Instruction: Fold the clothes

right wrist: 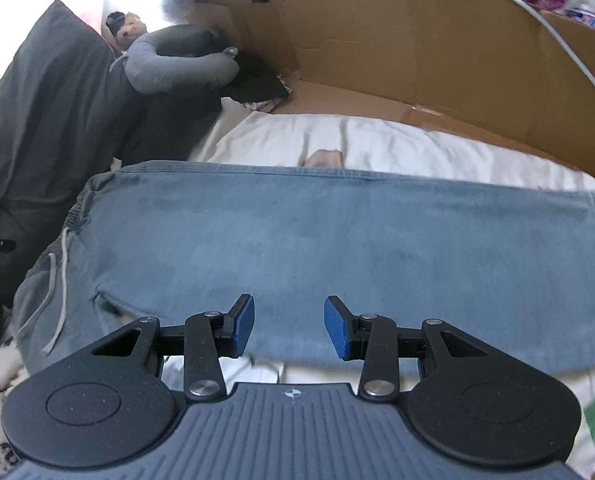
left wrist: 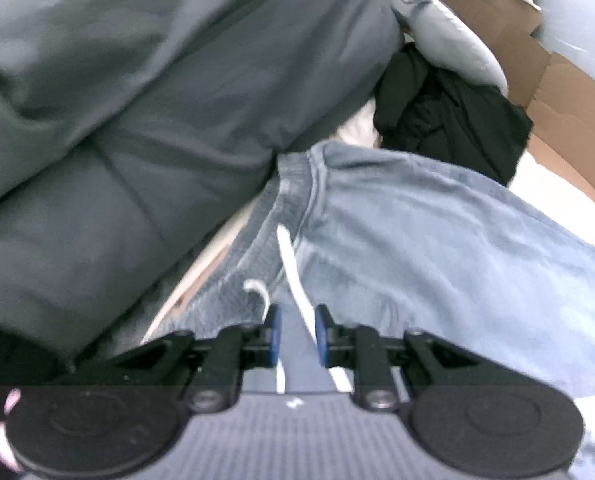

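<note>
Light-blue drawstring pants (right wrist: 337, 240) lie folded flat on a white sheet (right wrist: 377, 140), with the elastic waistband (right wrist: 75, 212) at the left. My right gripper (right wrist: 289, 324) hovers over the near edge, open, with nothing between its blue pads. In the left wrist view the same pants (left wrist: 437, 240) fill the right half, and the white drawstring (left wrist: 287, 256) runs from the waistband (left wrist: 297, 176) toward me. My left gripper (left wrist: 297, 332) hangs close above the fabric with only a narrow gap. The cord passes behind its pads and nothing looks pinched.
A grey duvet (left wrist: 137, 100) is piled on the left (right wrist: 37, 120). A grey neck pillow (right wrist: 169, 68) and dark clothes (left wrist: 449, 120) lie at the far corner. Cardboard walls (right wrist: 417, 40) border the far side, with a white cable (right wrist: 569, 48) across them.
</note>
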Available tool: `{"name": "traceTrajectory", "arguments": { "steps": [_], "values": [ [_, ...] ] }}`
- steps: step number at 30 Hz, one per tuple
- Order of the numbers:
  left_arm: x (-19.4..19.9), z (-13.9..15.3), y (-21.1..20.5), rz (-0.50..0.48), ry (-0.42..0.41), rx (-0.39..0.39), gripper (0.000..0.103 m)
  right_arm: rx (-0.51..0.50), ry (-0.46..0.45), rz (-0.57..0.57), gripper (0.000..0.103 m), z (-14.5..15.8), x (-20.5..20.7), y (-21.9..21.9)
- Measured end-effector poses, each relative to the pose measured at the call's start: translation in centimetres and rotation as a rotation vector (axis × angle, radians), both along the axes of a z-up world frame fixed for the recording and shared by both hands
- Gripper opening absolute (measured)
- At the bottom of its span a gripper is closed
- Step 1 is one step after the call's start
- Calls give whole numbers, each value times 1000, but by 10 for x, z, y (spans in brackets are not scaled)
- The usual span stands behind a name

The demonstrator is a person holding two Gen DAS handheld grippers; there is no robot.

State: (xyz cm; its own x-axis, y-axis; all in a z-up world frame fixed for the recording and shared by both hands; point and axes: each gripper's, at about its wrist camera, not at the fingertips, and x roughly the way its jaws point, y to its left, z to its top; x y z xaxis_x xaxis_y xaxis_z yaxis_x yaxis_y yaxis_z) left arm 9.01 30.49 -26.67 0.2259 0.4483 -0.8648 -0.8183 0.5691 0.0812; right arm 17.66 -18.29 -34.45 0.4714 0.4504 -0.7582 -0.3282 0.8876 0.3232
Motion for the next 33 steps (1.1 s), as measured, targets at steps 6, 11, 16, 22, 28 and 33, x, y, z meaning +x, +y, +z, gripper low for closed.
{"name": "traceTrajectory", "arguments": {
  "steps": [6,11,16,22,28,33],
  "values": [
    [-33,24,-32,5,-20,-10,20,19,68,-17,46,-1,-50,-27],
    [-48,34,-60,-13,-38,-26,20,40,131,-14,46,-7,-91,-39],
    [-61,30,-82,-4,-56,-60,27,35,192,26,46,-23,-136,-36],
    [-81,13,-105,24,-71,-114,31,39,237,87,46,-43,-169,-20],
    [-99,-11,-123,80,-102,-188,35,-22,285,143,46,-62,-177,-6],
    [-106,-29,-136,74,-108,-233,36,-4,260,205,24,-53,-173,-3]
  ]
}}
